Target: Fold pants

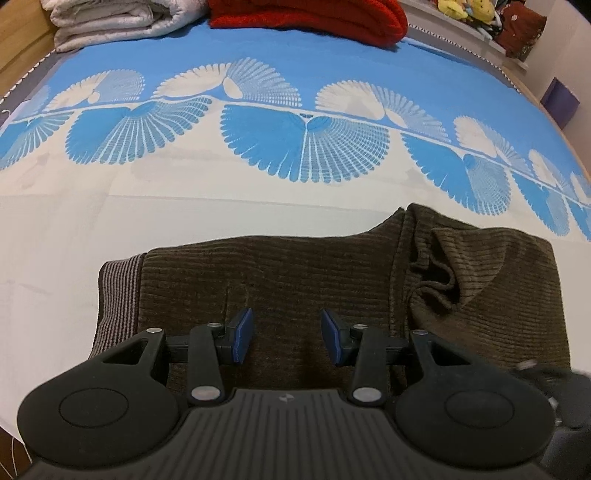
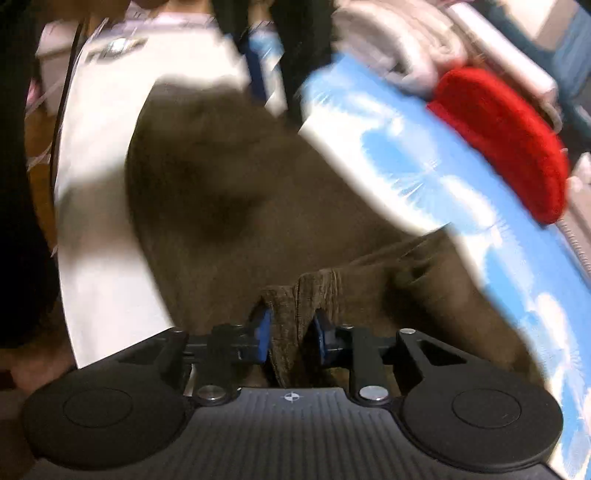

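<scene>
Brown corduroy pants [image 1: 303, 280] lie on the bed, with a striped ribbed cuff [image 1: 118, 302] at the left and a bunched fold at the right. My left gripper [image 1: 286, 336] is open just above the pants, its blue pads [image 1: 242, 334] apart and empty. In the right wrist view, which is blurred by motion, my right gripper [image 2: 291, 332] is shut on a bunched edge of the pants [image 2: 236, 206], with cloth pinched between its blue pads [image 2: 263, 332].
The bed sheet [image 1: 258, 74] is blue and white with a fan pattern. A red knitted item [image 1: 306, 14] and a folded white quilt [image 1: 118, 18] lie at the far edge. The red item also shows in the right wrist view [image 2: 506, 140].
</scene>
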The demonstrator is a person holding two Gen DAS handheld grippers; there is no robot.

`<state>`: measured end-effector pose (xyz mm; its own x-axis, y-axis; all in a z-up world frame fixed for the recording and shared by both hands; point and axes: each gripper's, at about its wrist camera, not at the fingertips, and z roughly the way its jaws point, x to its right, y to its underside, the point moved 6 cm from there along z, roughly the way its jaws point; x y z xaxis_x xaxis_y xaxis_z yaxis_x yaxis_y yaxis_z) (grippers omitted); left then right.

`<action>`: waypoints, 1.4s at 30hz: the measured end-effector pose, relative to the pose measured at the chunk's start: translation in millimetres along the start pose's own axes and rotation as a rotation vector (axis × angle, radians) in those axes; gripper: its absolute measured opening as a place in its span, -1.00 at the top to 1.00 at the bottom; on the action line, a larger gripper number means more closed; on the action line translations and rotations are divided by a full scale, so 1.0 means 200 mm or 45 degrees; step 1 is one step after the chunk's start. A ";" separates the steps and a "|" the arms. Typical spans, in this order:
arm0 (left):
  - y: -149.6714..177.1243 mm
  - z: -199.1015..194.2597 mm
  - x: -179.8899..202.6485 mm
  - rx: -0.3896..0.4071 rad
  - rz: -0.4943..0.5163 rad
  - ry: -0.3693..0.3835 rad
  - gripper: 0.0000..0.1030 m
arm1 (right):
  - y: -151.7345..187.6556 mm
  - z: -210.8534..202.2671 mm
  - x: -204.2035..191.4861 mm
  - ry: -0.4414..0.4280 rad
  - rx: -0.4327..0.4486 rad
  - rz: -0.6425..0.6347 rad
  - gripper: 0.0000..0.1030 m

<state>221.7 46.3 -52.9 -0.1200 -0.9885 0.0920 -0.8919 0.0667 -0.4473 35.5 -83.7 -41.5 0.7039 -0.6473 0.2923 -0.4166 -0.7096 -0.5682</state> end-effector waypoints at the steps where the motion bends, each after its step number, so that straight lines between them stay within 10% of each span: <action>1: 0.00 -0.01 0.01 0.007 0.002 0.006 0.12 | -0.04 -0.07 0.02 0.036 0.054 -0.003 0.56; 4: 0.00 0.00 0.05 0.014 0.018 0.021 0.12 | -0.06 -0.29 0.00 -0.033 0.194 -0.054 0.54; 7: -0.01 0.01 0.11 0.000 0.039 0.034 0.12 | 0.13 -0.23 -0.13 -0.197 0.020 -0.132 0.49; 10: -0.01 0.04 0.21 -0.014 0.063 0.068 0.12 | 0.26 -0.19 -0.18 -0.094 -0.043 -0.159 0.43; 18: -0.02 0.17 0.47 -0.088 0.045 0.234 0.12 | 0.38 -0.58 0.35 -0.029 0.132 0.585 0.12; 23: -0.04 0.30 0.57 -0.155 -0.058 0.320 0.07 | 0.82 -0.50 0.53 0.257 -0.333 0.742 0.13; 26: -0.04 0.41 0.61 -0.203 -0.074 0.303 0.06 | 0.94 -0.52 0.54 0.201 -0.317 0.856 0.13; 28: -0.04 0.45 0.64 -0.204 -0.080 0.317 0.23 | 0.93 -0.55 0.52 0.187 -0.293 0.849 0.13; 29: -0.04 0.46 0.66 -0.202 -0.058 0.337 0.70 | 0.94 -0.56 0.51 0.182 -0.279 0.849 0.13; 33: -0.18 0.28 0.65 0.112 0.016 0.310 0.78 | 0.95 -0.59 0.56 0.166 -0.253 0.856 0.13; 38: -0.15 0.36 0.65 0.062 0.084 0.167 0.64 | 0.97 -0.54 0.60 0.151 -0.261 0.862 0.13; 42: -0.21 0.20 0.58 0.256 0.075 0.071 0.61 | 0.95 -0.56 0.61 0.163 -0.278 0.881 0.13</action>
<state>261.9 -75.8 -59.5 -0.1984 -0.9742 0.1072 -0.7783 0.0901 -0.6214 -21.8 -329.6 -28.1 0.1713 -0.9851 0.0171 -0.8557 -0.1573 -0.4930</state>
